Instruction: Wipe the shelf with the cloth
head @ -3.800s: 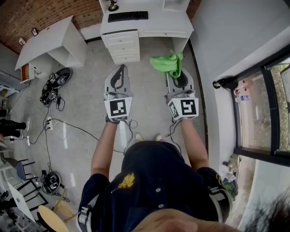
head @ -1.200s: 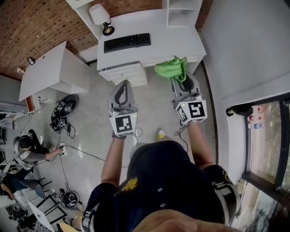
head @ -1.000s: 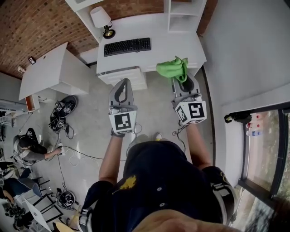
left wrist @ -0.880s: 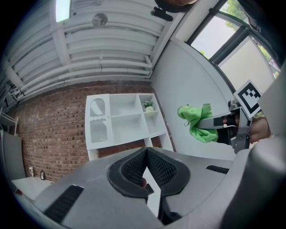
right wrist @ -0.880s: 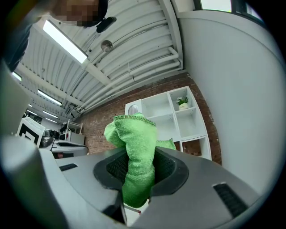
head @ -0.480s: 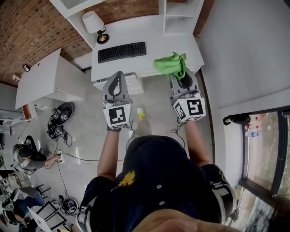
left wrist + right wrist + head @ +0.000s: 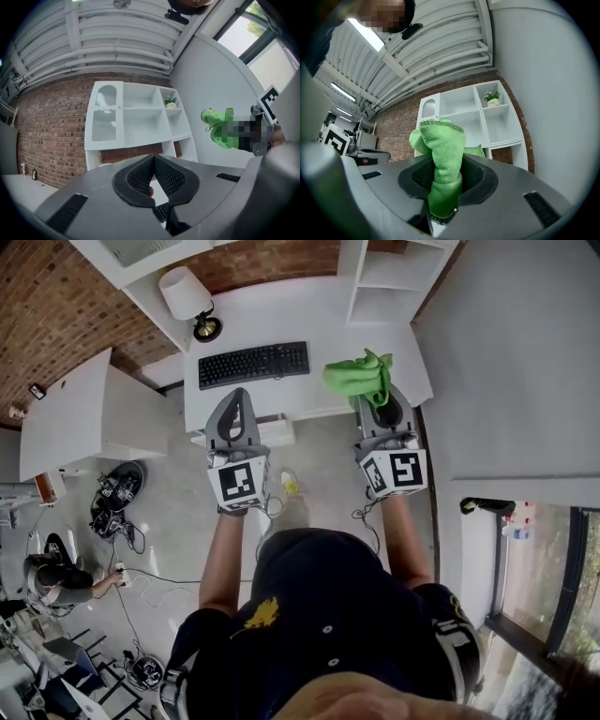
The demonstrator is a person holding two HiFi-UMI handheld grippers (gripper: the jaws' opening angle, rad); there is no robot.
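Right gripper view: right gripper pinches the green cloth; left gripper closed, empty. Hold that pinch firm; press loose folds flat onto the shelf, frame centre.

Cloth, upper centre-right: bright green. Shelf and desk: painted white. Keyboard: black. Brick wall, upper left: red-brown, patterned in courses. Floor: grey.

I see a white desk bearing a black keyboard and a lamp, with a white shelf standing on its right end.
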